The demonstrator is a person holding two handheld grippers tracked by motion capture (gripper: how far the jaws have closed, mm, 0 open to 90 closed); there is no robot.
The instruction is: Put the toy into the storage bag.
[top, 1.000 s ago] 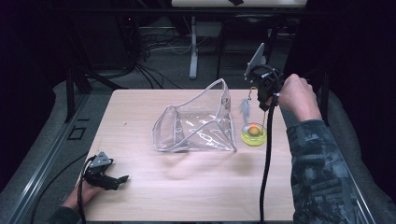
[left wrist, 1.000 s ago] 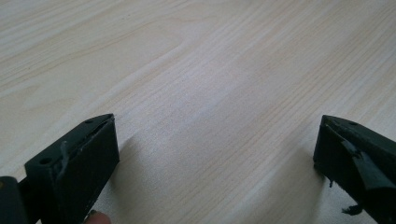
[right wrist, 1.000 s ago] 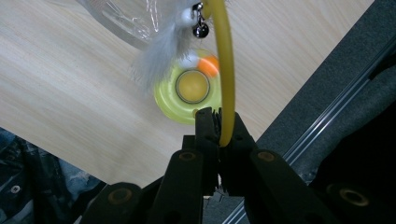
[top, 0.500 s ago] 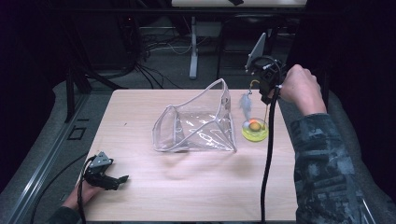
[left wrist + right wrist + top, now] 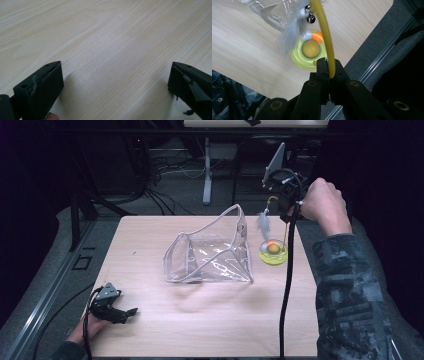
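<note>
The right gripper [image 5: 278, 190] hangs above the counter's [image 5: 210, 325] far right corner, its jaws clamped on a thin yellow wand [image 5: 325, 37] (a grey feather [image 5: 263, 222] and a small bell [image 5: 311, 18] dangle from its end). The wand's yellow-green round base [image 5: 273, 252] sits near the counter's right edge, just beside a clear plastic pouch [image 5: 212, 252] at the middle. The left gripper [image 5: 122, 312] rests at the near left corner, jaws apart over bare wood.
</note>
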